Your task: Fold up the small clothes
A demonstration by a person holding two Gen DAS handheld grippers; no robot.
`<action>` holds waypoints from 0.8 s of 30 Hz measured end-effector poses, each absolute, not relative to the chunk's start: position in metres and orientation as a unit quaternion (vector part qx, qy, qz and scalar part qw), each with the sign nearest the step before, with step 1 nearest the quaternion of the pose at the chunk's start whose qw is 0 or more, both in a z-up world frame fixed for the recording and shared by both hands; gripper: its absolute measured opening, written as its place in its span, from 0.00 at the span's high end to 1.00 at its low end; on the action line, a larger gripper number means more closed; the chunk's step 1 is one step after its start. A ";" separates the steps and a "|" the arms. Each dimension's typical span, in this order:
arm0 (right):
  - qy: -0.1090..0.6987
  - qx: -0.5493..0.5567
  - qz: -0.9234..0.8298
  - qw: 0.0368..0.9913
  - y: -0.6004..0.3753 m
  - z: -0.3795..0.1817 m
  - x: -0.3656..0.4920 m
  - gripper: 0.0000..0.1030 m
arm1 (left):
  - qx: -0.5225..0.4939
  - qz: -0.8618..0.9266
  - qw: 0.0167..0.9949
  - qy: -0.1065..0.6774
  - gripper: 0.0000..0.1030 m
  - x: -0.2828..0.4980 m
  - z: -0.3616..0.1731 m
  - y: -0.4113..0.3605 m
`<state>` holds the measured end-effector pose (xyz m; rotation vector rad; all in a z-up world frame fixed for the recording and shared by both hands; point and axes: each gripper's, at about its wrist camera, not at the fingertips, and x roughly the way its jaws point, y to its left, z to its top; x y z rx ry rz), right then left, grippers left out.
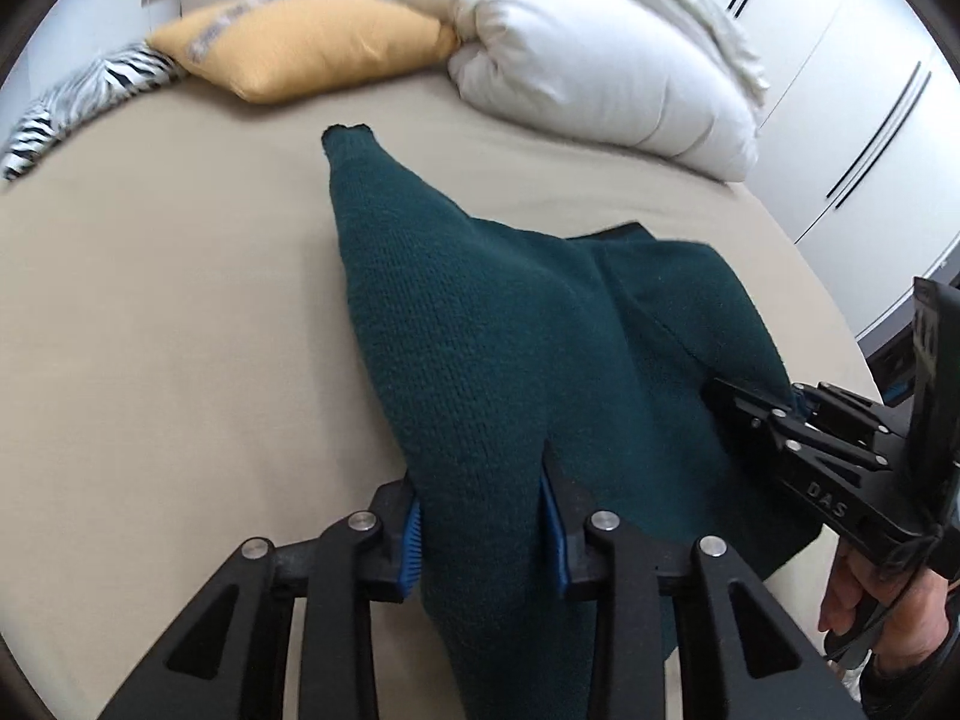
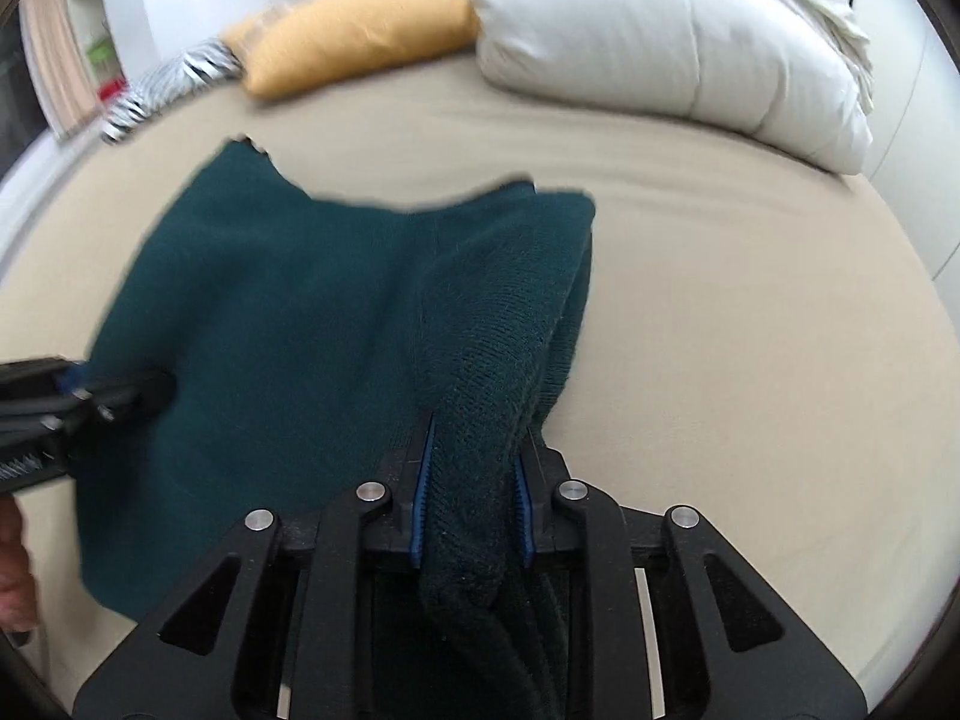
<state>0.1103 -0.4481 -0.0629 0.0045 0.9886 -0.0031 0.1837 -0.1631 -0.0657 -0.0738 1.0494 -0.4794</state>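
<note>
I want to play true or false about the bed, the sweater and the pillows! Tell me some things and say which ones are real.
1. The sweater is dark green. True.
2. The left gripper is empty. False: knitted fabric is bunched between its fingers.
3. The yellow pillow lies at the far side of the bed, beside the white duvet. True.
4. The right gripper has hold of the yellow pillow. False: it is clamped on a fold of the sweater.
5. A zebra-striped cushion lies next to the yellow pillow. True.
6. The sweater is already folded into a neat square. False: it is stretched out between both grippers.
</note>
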 end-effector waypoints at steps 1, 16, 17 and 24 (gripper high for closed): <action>0.467 0.001 0.005 0.884 -0.439 -0.055 0.102 0.81 | -0.031 -0.226 0.841 0.490 0.67 0.174 -0.058 -0.154; 0.418 0.000 0.123 0.900 -0.268 -0.012 -0.022 0.81 | -0.005 -0.188 0.868 0.460 0.66 0.048 -0.025 -0.008; 0.421 0.008 0.128 0.898 -0.260 -0.015 -0.023 0.81 | -0.011 -0.184 0.866 0.465 0.66 0.046 -0.031 -0.001; 0.494 0.089 0.127 0.855 -0.263 -0.085 -0.002 0.81 | -0.038 -0.169 0.839 0.516 0.53 0.065 -0.108 0.023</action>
